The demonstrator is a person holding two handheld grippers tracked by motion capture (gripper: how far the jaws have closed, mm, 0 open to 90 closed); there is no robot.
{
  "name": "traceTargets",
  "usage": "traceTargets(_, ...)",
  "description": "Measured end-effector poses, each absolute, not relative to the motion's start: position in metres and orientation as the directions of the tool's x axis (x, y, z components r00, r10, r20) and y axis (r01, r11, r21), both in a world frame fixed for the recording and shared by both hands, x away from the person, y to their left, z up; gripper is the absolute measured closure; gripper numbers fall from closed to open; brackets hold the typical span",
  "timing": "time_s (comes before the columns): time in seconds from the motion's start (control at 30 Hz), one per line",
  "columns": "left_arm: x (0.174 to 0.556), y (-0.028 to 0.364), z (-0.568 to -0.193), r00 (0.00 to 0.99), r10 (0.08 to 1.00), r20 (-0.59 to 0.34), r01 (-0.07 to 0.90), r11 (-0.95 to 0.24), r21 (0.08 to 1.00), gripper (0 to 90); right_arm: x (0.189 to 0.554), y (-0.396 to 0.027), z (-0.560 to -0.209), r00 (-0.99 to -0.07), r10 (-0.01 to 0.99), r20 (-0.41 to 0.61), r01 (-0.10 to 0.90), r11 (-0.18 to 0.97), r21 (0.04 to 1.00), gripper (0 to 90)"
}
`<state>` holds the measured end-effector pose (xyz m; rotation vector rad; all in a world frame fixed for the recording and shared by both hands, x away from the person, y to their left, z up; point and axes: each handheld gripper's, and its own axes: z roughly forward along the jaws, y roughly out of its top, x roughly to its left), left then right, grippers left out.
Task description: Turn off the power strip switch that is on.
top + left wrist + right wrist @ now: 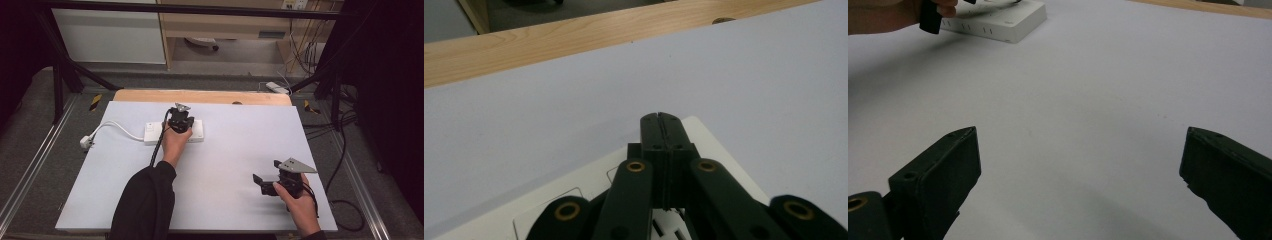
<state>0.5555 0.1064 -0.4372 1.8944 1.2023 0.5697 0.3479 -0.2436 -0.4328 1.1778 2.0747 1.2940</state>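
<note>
A white power strip lies at the back left of the white tabletop, and its white cable runs left to a plug. My left gripper hovers over the strip's middle. In the left gripper view, the left gripper is shut with nothing between the jaws, tips just above the strip. My right gripper is held low near the front right, pointing left. The right gripper stands wide open over bare table, with the strip far ahead.
A bare wooden strip borders the tabletop at the back. Black frame posts stand at both back corners. Dark cables and a white adapter lie on the floor to the right.
</note>
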Motion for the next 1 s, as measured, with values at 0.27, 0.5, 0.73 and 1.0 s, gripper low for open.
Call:
traceTargets(0.27,0.555,0.108,-0.438,0.445,0.895,-0.032,0.531,-0.235,0.814,90.0,0.348,-0.243,-0.433,-0.551,0.831,0.078,0.437,0.207,0.875,3.4)
traceTargets(0.5,0.554,0.101,-0.441,0.468,0.883,-0.043,0.524,-0.238,0.818,90.0,0.348,-0.243,-0.433,-0.551,0.831,0.078,0.438,0.209,0.874,3.4)
traceTargets(0.73,0.553,0.1,-0.44,0.458,0.888,-0.033,0.519,-0.238,0.821,90.0,0.348,-0.245,-0.433,-0.547,0.834,0.08,0.435,0.201,0.878,3.4)
traceTargets(1.0,0.552,0.106,-0.432,0.456,0.889,-0.043,0.5,-0.216,0.839,90.0,0.348,-0.244,-0.432,-0.548,0.832,0.082,0.435,0.2,0.878,3.4)
